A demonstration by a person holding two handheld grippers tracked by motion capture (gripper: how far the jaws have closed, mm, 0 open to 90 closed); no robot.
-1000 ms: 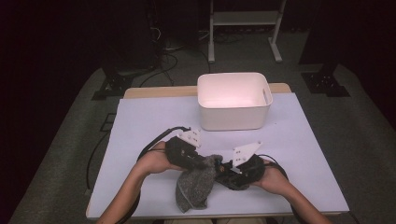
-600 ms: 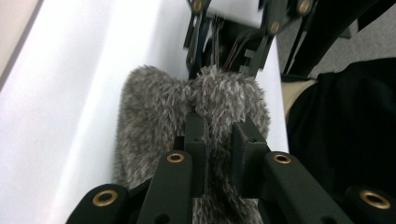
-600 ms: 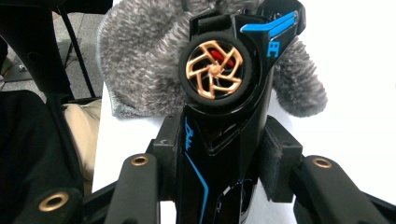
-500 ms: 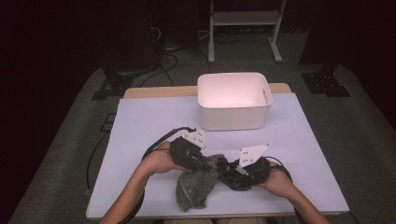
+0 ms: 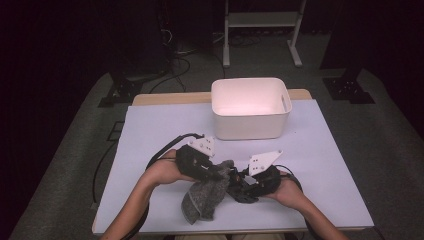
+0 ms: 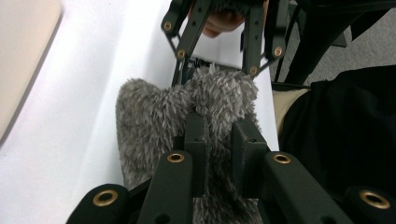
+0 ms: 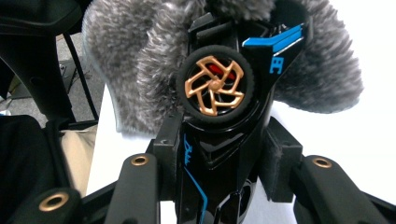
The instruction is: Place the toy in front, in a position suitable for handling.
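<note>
White table (image 5: 150, 130) w/ white bin (image 5: 250, 107), grey fuzzy cloth (image 5: 202, 200).

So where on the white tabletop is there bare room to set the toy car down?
Free: the left stretch beside the white plastic bin, and the right side between bin and table edge. Crowded: front centre, where both grippers, the fuzzy grey cloth and the black toy car meet.

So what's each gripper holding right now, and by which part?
Left gripper: fuzzy grey sock, pinched at its bunched upper edge. Right gripper: glossy black toy car, clamped across its body sides.
</note>
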